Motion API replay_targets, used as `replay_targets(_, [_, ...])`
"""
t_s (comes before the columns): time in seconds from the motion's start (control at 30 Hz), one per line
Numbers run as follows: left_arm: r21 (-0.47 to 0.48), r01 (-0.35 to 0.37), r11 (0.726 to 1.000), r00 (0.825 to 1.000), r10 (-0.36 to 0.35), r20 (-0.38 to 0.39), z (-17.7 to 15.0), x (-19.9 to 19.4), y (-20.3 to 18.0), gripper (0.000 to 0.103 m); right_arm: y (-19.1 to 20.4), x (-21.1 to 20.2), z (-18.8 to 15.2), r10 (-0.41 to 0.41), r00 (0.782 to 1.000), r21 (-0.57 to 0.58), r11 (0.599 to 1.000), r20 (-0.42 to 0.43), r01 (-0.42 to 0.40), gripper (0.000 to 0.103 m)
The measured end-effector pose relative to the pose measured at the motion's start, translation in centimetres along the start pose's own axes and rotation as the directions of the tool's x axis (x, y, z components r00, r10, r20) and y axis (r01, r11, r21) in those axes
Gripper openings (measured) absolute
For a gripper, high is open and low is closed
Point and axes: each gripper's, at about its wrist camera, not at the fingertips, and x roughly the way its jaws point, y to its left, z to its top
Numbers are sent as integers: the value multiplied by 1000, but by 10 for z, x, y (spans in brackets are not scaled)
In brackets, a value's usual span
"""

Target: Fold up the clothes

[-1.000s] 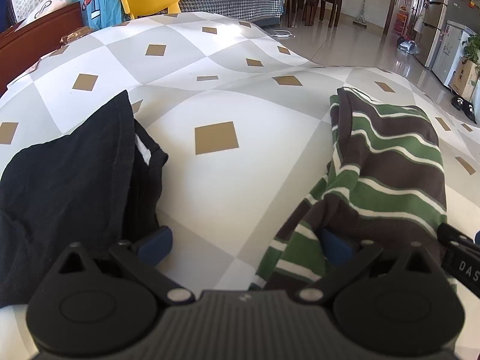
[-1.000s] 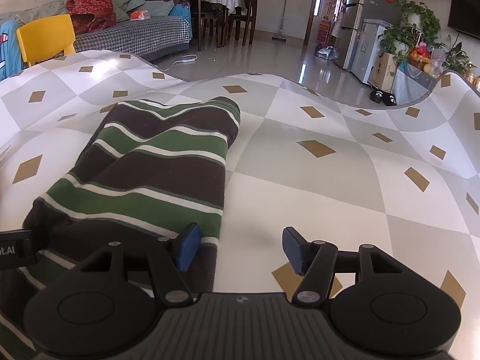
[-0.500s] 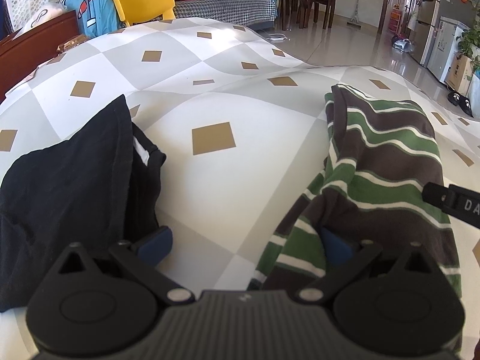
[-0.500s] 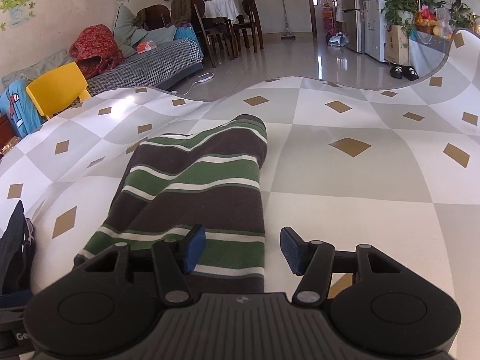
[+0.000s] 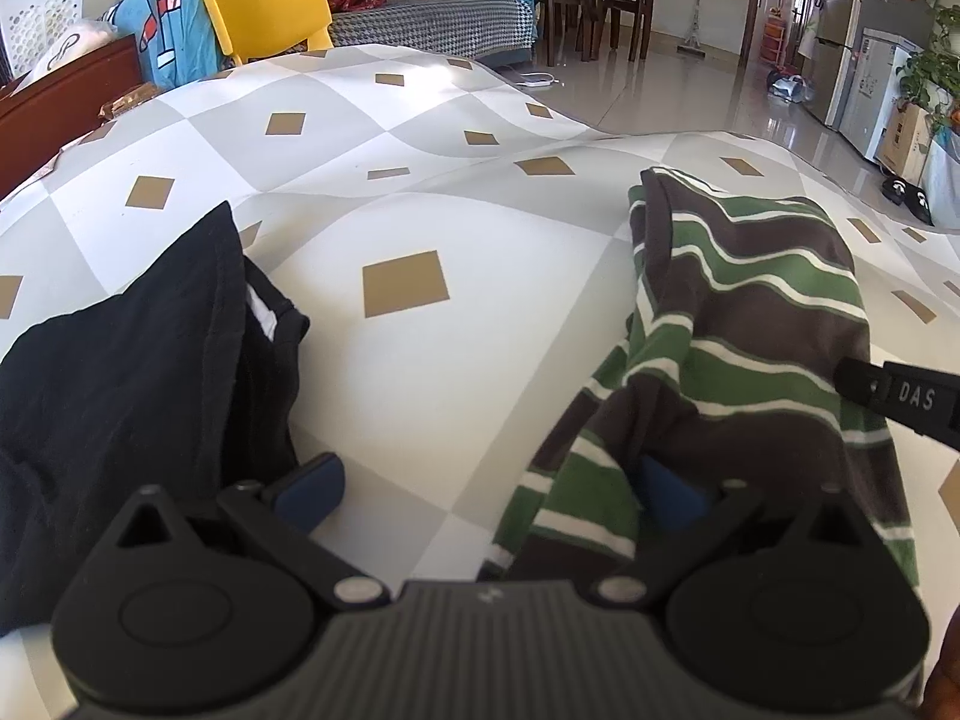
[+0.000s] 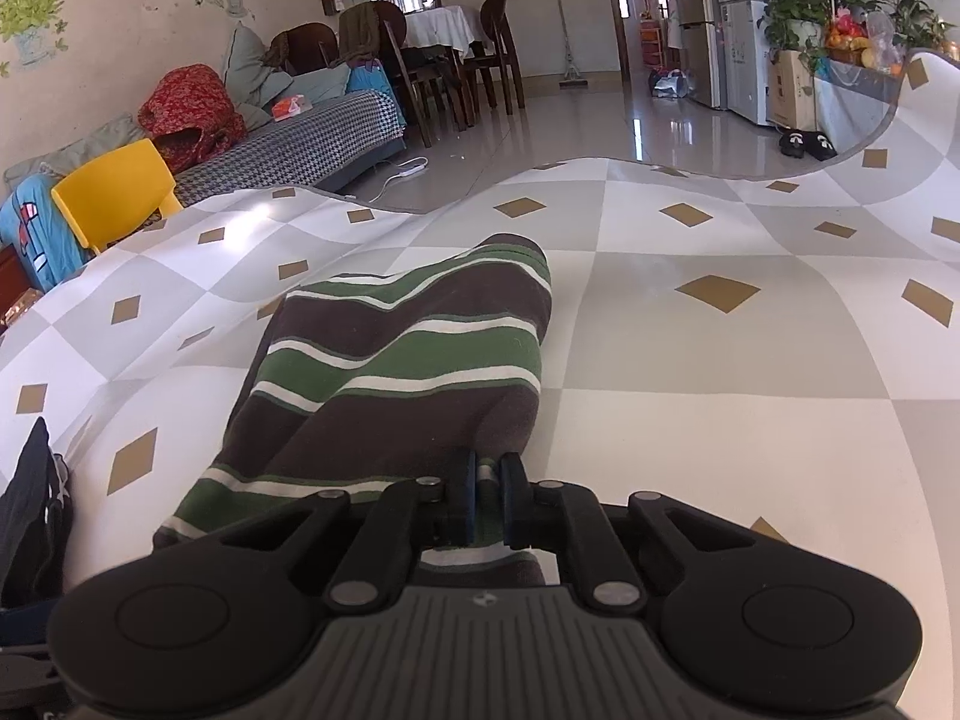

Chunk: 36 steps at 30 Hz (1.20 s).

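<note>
A brown, green and white striped shirt lies folded lengthwise on the checked tablecloth. My right gripper is at its near right edge, jaws closing, and the pads pinch the striped fabric between them. One right finger shows over the shirt in the left wrist view. My left gripper stands wide open on the cloth. Its right fingertip is tucked into the shirt's near left fold, and its left fingertip sits beside a black garment bunched at the left.
The tablecloth stretches bare to the right of the shirt and between the two garments. Beyond the table's far edge are a yellow chair, a sofa piled with clothes, dining chairs and tiled floor.
My right gripper's jaws went from wide open to closed on the striped shirt's near right edge, shifting slightly left over the shirt. The left gripper kept still and open.
</note>
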Motion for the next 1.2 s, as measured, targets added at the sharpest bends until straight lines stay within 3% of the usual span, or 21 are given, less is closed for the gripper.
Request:
replay_targets(0.37, [74, 77, 994, 997, -78, 14, 1, -17, -29, 103, -41, -24, -2, -172, 985, 79, 982, -5, 172, 8])
replay_targets(0.6, [134, 95, 986, 995, -99, 23, -5, -40, -47, 103, -76, -50, -6, -352, 935, 117, 928, -34, 354, 8])
replay_targets(0.73, [133, 113, 985, 993, -114, 4, -12, -51, -48, 103, -96, -69, -7, -392, 918, 153, 905, -58, 396, 8])
replay_targets(0.87, [160, 124, 979, 992, -125, 0, -21, -65, -49, 103, -101, -91, -7, -368, 930, 145, 920, 2, 364, 11])
replay_targets(1.03, [174, 143, 974, 990, -139, -38, -35, -80, -50, 103, -93, -102, -4, -200, 978, 99, 976, 54, 194, 12])
replay_targets(1.2, [194, 139, 971, 988, -123, -91, -51, -81, -49, 103, -78, -93, -5, -91, 995, 54, 995, 43, 89, 12])
